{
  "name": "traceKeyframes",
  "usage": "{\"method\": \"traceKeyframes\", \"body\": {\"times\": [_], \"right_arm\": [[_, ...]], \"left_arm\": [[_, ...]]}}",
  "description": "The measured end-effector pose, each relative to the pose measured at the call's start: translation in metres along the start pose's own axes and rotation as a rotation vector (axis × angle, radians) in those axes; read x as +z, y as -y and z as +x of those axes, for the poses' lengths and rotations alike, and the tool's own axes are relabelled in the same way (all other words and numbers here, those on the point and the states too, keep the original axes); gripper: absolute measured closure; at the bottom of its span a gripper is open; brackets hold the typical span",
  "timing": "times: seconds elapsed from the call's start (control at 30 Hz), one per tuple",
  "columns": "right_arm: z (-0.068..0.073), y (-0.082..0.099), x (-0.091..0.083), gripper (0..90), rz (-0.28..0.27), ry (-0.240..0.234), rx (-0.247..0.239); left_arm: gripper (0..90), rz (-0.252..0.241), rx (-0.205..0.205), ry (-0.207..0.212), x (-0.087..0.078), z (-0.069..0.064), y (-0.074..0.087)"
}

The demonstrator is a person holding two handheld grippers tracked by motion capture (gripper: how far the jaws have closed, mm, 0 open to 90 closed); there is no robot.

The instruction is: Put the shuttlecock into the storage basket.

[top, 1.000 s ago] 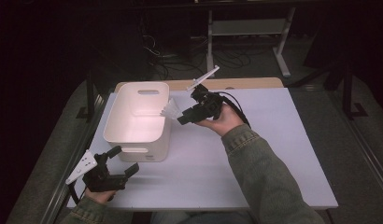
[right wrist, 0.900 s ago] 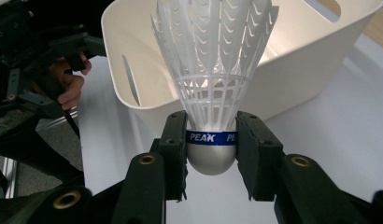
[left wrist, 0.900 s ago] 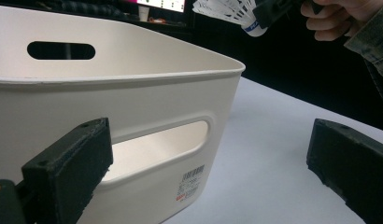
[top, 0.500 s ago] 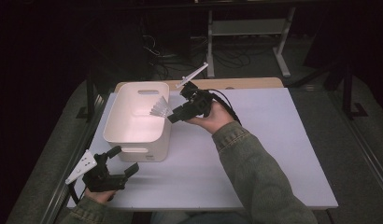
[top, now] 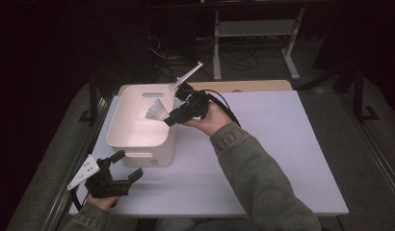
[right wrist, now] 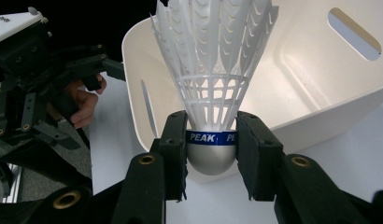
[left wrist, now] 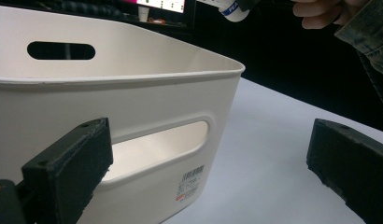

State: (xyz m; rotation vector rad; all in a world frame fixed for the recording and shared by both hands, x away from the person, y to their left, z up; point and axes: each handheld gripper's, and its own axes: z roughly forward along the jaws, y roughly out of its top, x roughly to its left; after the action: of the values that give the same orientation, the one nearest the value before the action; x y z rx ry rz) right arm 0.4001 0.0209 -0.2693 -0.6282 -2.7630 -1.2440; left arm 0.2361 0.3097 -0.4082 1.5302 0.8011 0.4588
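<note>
While clamped by its silver cork between the jaws of the right gripper, white shuttlecock held over the open white bin, feathers fanned toward its inside, blue band reading PEAK just above the pads. Bin standing near the left edge of the white table, toward the far corner, slot handles cut in its end walls, barcode sticker low on the near wall. Left gripper resting by the near left corner, just short of the bin, jaws spread wide, nothing between them
</note>
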Motion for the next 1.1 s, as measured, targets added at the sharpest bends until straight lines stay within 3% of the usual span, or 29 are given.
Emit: {"method": "traceKeyframes", "body": {"times": [0.5,0.63,1.1], "right_arm": [[0.0,-0.014,0.02,63.5,0.019,-0.03,-0.023],[0.002,-0.017,0.024,63.5,0.02,-0.038,-0.025],[0.005,-0.023,0.043,63.5,0.037,-0.082,-0.033]], "left_arm": [[0.0,-0.003,0.01,0.004,0.0,0.001,0.0],[0.0,-0.004,-0.013,0.0,0.0,-0.001,0.0],[0.0,-0.005,-0.014,0.002,-0.001,0.0,0.0]]}}
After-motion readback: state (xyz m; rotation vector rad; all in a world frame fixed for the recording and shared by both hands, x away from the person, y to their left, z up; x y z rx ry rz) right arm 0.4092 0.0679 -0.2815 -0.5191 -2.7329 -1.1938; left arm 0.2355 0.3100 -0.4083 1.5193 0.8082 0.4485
